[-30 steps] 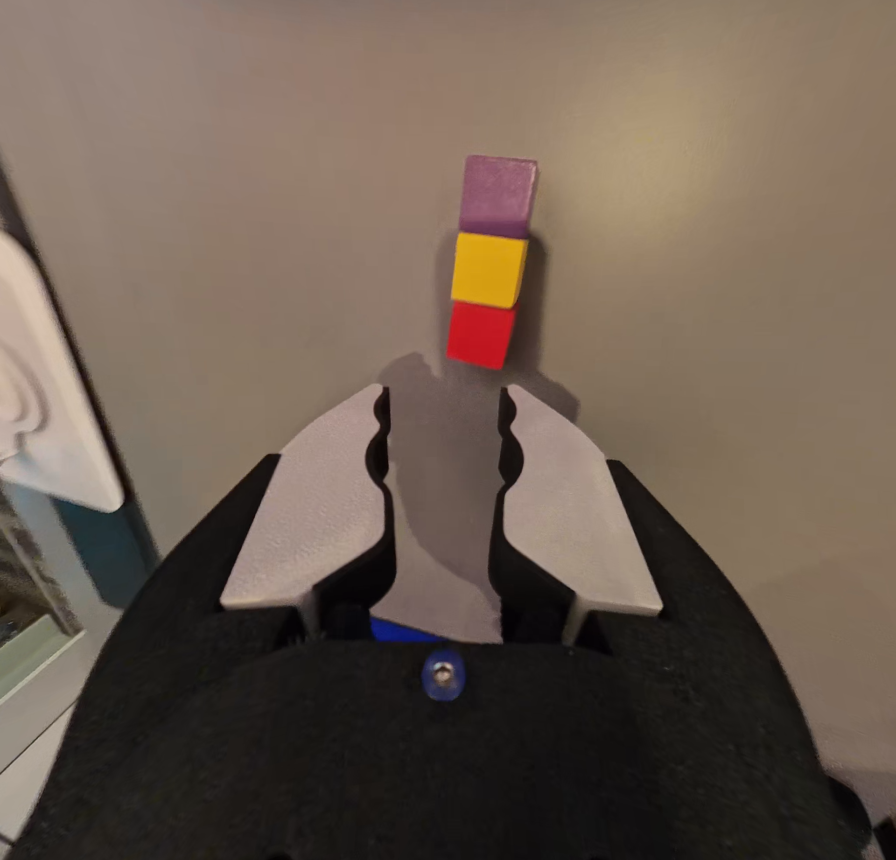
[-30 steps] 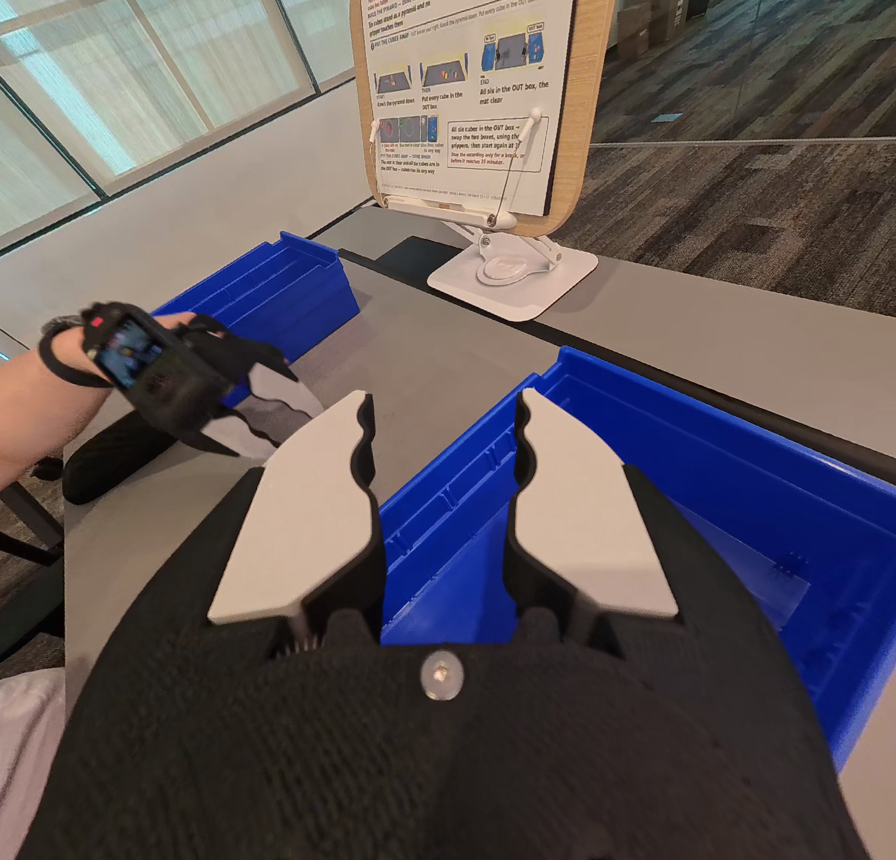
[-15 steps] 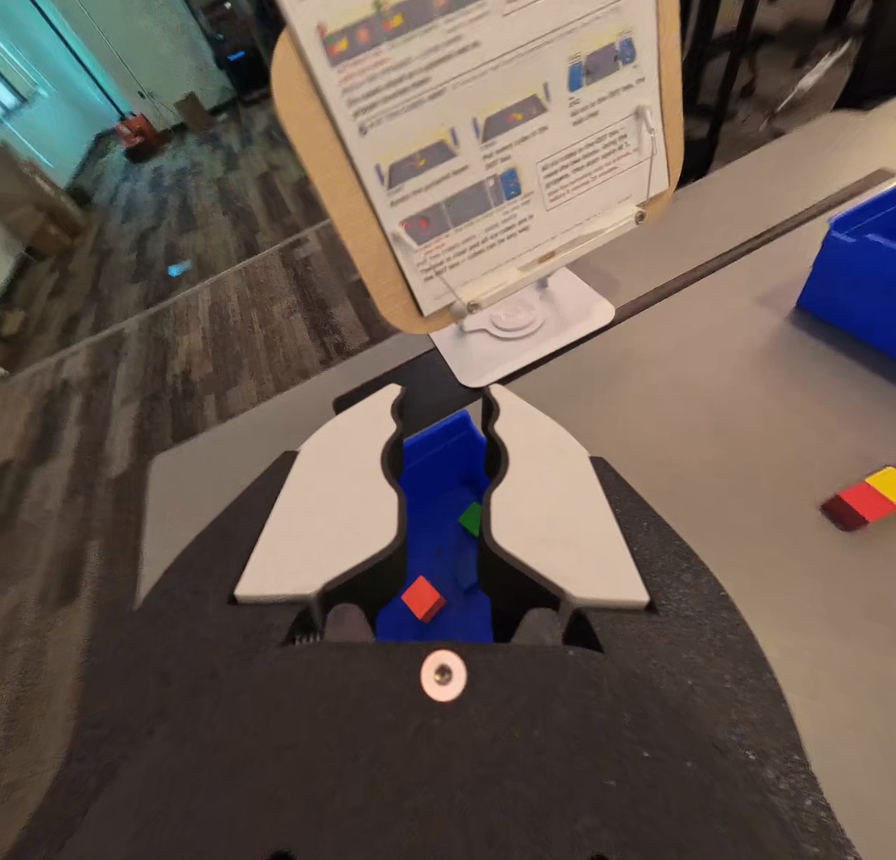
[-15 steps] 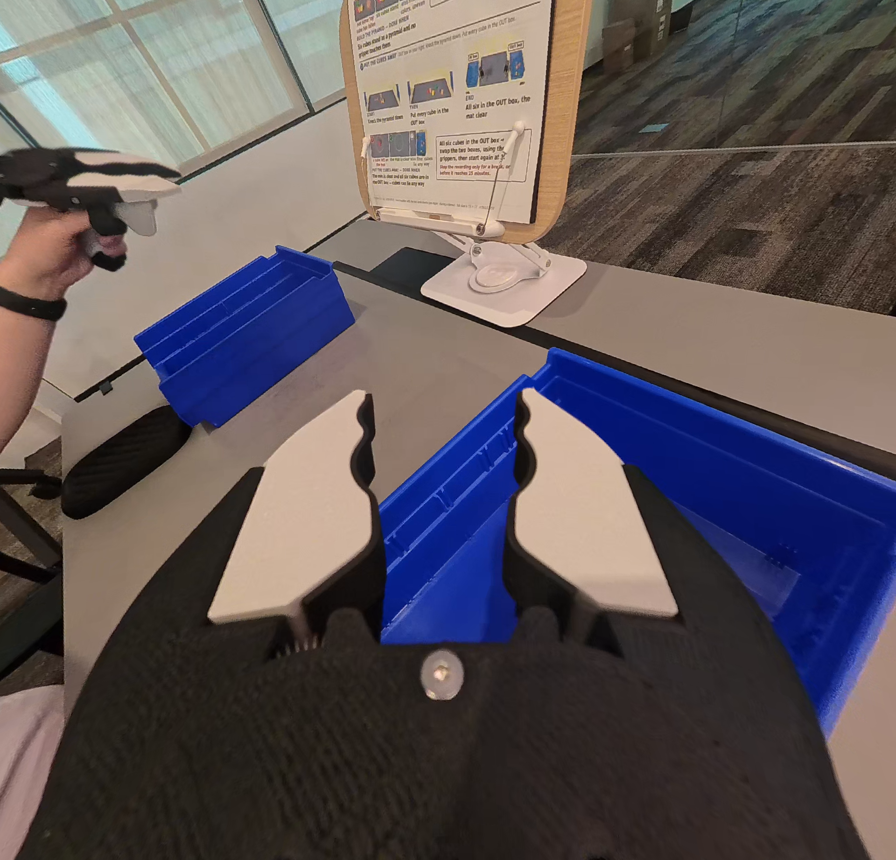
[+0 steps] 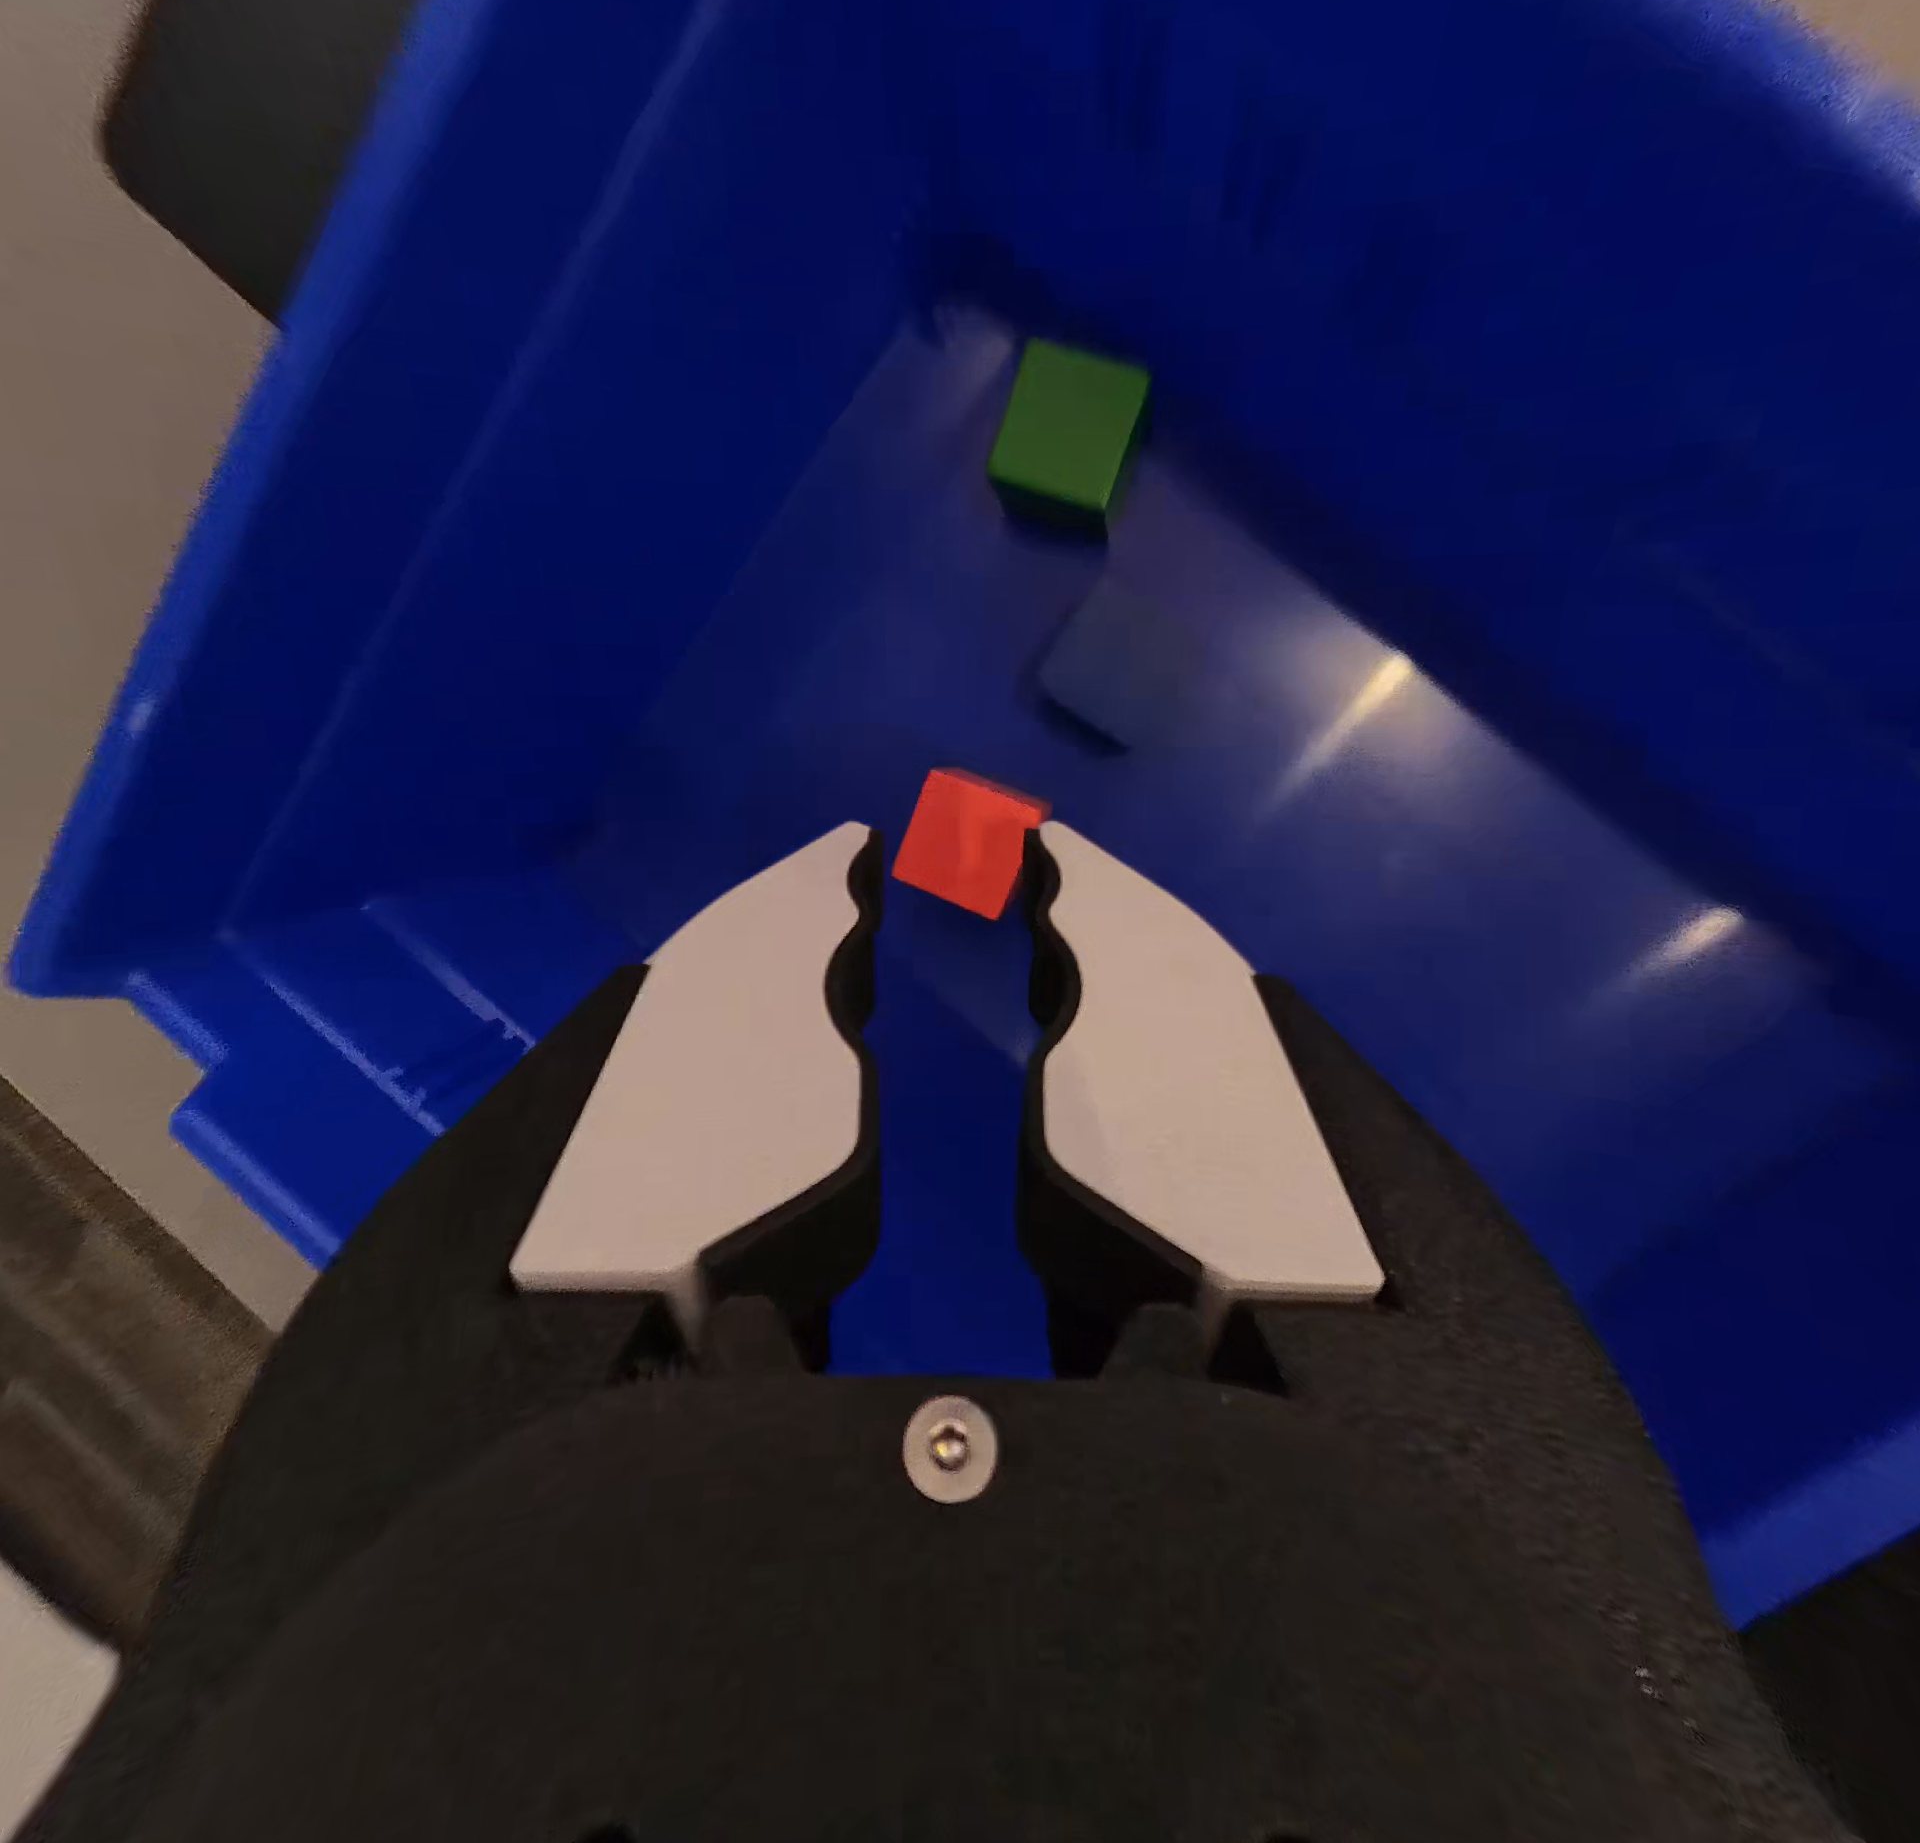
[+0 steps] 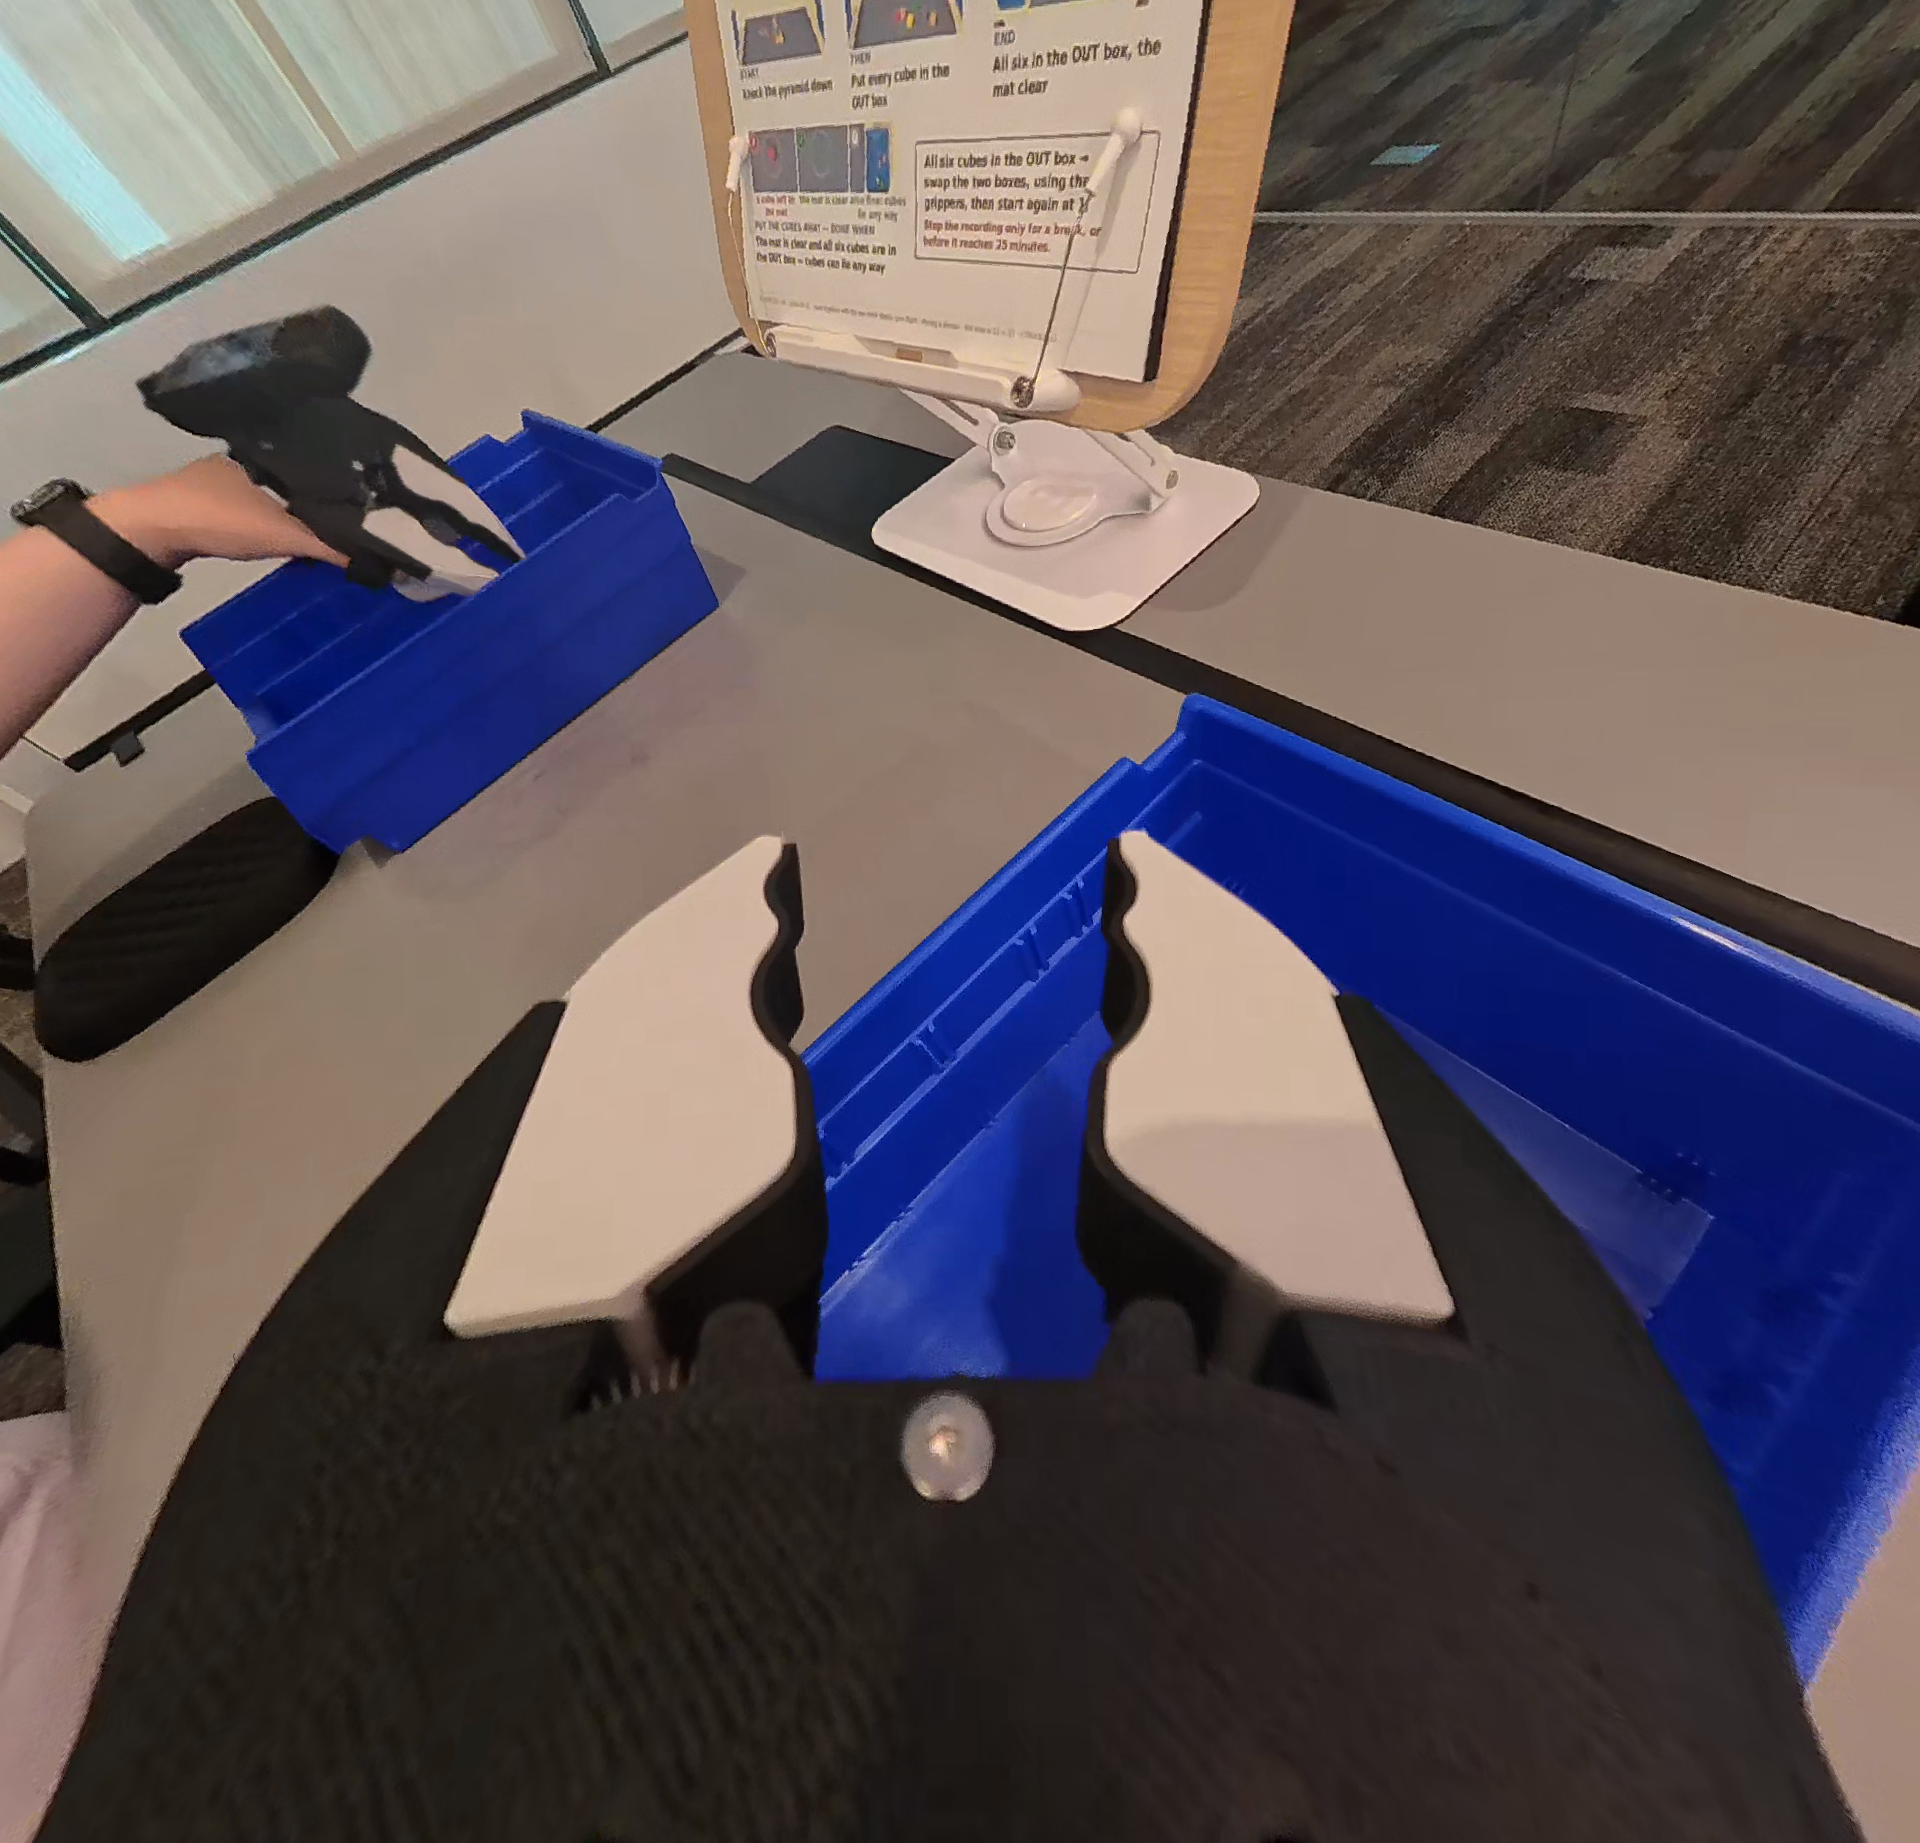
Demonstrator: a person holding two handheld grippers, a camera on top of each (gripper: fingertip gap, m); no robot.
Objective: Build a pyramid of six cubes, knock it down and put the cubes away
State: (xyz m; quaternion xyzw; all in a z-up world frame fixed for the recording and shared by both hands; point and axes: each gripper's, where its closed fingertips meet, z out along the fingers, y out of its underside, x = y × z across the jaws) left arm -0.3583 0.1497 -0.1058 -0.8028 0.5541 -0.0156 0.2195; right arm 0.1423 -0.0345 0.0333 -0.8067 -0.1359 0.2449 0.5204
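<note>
In the left wrist view my left gripper (image 5: 951, 843) reaches down into a blue bin (image 5: 520, 505). Its jaws are slightly apart and empty. A red cube (image 5: 966, 843) lies on the bin floor right at the fingertips, tilted, close to the right fingertip (image 5: 1049, 848). A green cube (image 5: 1070, 437) sits near the far corner, with a blue cube (image 5: 1117, 666) in front of it. My right gripper (image 6: 951, 858) is open and empty over the near corner of a second blue bin (image 6: 1558, 1014). The left gripper also shows in the right wrist view (image 6: 447, 546), inside the left bin (image 6: 468, 692).
An instruction board on a white stand (image 6: 1060, 505) stands at the back of the grey table (image 6: 831, 713). A black padded rest (image 6: 177, 920) lies left of the left bin. A person's forearm (image 6: 125, 546) holds the left gripper. The gap from one gripper's tips to the other's is roughly 55 cm. The blue cube (image 5: 1117, 666) lies some 4 cm from my left tips, 50 cm from my right tips.
The left gripper left the purple, yellow and red row on the mat, swung up and left, then dropped into the left bin with narrower jaws. The right gripper stayed over its bin.
</note>
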